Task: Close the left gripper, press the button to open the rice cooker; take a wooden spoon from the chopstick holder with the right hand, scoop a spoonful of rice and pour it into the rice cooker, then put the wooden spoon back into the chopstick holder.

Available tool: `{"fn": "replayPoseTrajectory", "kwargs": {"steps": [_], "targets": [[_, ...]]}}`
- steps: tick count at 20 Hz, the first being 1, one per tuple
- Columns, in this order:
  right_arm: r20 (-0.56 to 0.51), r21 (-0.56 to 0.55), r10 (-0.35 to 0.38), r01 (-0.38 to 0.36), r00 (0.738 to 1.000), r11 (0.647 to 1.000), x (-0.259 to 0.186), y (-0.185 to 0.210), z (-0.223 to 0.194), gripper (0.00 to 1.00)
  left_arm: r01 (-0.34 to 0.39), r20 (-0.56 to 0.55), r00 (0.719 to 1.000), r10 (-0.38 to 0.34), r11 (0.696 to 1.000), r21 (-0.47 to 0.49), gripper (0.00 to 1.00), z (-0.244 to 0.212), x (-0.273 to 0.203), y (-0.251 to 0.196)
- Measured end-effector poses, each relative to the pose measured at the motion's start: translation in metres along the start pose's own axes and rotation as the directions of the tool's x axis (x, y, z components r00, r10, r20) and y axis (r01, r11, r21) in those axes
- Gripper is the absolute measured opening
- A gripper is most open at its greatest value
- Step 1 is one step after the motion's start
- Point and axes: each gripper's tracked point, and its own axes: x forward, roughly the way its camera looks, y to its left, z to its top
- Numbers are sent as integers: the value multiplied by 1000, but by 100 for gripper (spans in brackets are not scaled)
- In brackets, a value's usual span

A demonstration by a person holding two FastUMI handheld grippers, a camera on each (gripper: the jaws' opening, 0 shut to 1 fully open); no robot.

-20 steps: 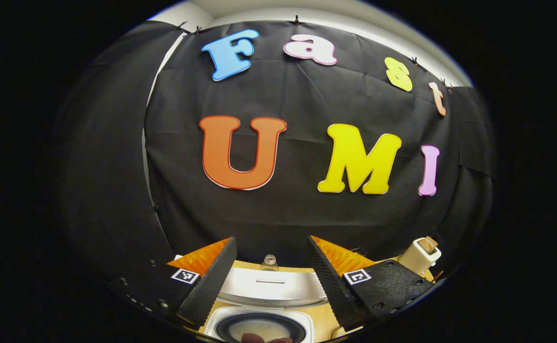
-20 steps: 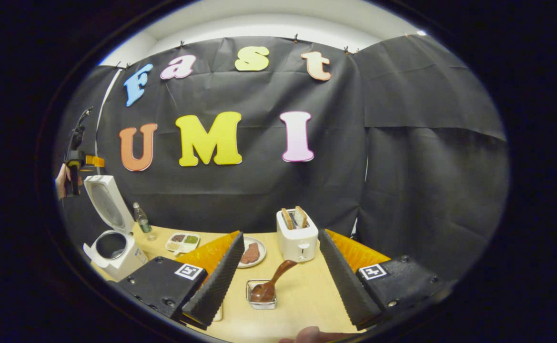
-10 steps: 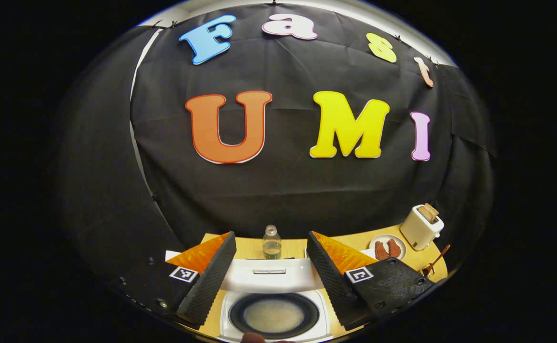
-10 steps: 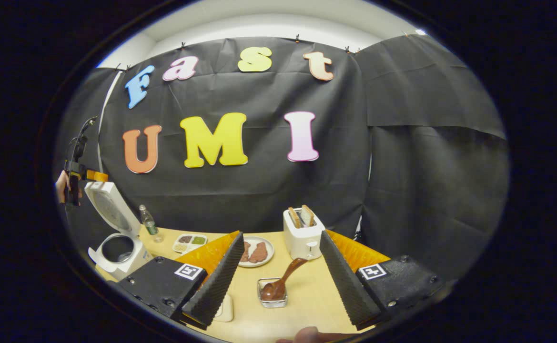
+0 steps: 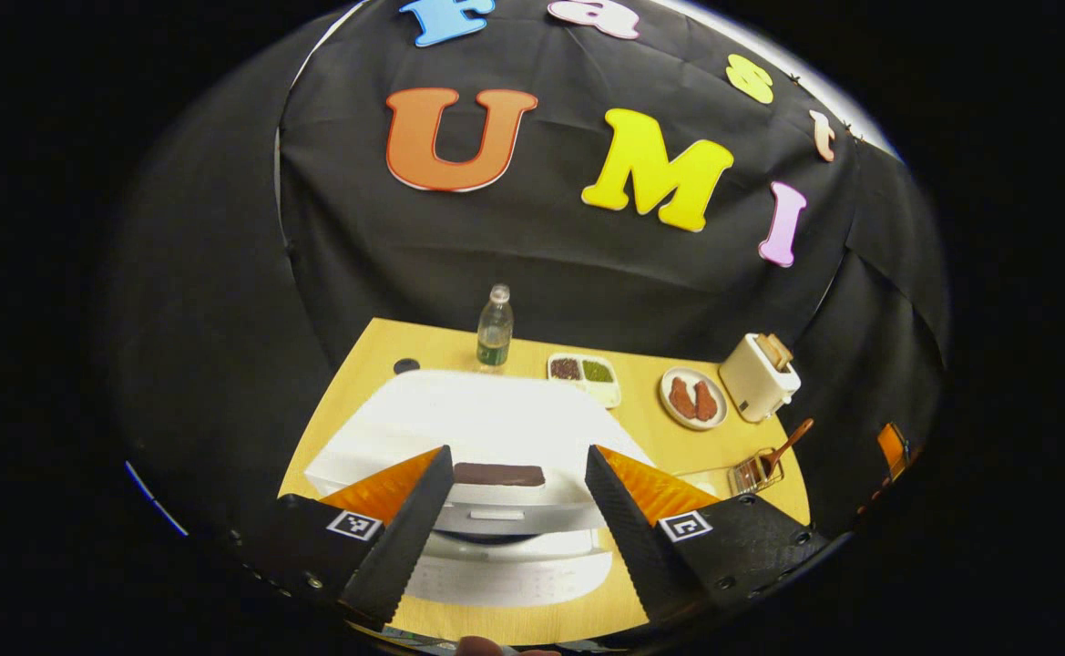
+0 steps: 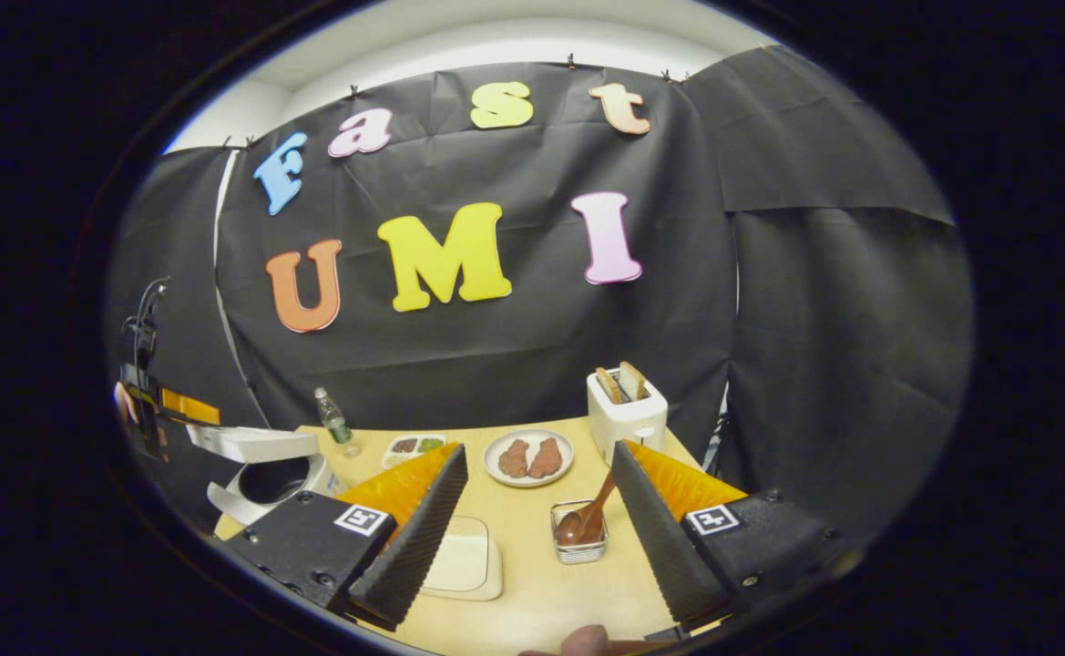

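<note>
Yellow-wood table (image 6: 541, 592) in a black-draped booth, w/ the white rice cooker (image 5: 486, 428) at its left end, lid (image 6: 254, 444) hanging roughly level over the pot: neither upright nor latched, a gap showing below it in the right gripper view. Left gripper (image 5: 516, 453) hovers just above and in front of the lid, jaws apart, a dark bar (image 5: 498, 474) on the lid's front edge sitting between the fingers; whether either finger touches the lid can't be told. Right gripper (image 6: 538, 447) hangs over mid-table, jaws also apart and empty, pointed at the wooden spoon (image 6: 591, 510), which leans bowl-down in the small holder (image 6: 579, 542), handle tilting toward the toaster (image 6: 625, 415). Step in hand looks, by my read, like lid work on the left side, spoon parked. To do it well: bring the left fingers together first so they make one blunt tip, press square on the front bar rather than a corner, and keep the push straight down so the light cooker doesn't skid toward the bottle (image 5: 495, 328). Right side should wait clear, approx. where it is, then take the handle high, above the holder's rim.
</note>
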Motion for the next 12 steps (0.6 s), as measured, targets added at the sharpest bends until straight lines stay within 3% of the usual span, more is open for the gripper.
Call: {"fn": "replayPoseTrajectory", "kwargs": {"steps": [7, 8, 9, 12], "targets": [[-48, -8, 37, -38, 998, 999, -8, 18, -18, 100, -73, -68, 994, 80, 992, 104, 92, -59, 18, 16], [-52, -13, 43, -43, 998, 999, -8, 21, -21, 100, -72, -80, 993, 81, 991, 110, 96, -65, 22, 17], [-58, -19, 48, -49, 997, 999, -8, 23, -23, 100, -73, -88, 993, 83, 991, 112, 81, -69, 25, 16], [-70, -25, 57, -59, 996, 998, -5, 28, -28, 100, -77, -117, 989, 87, 993, 88, 81, -82, 34, 17]]}}
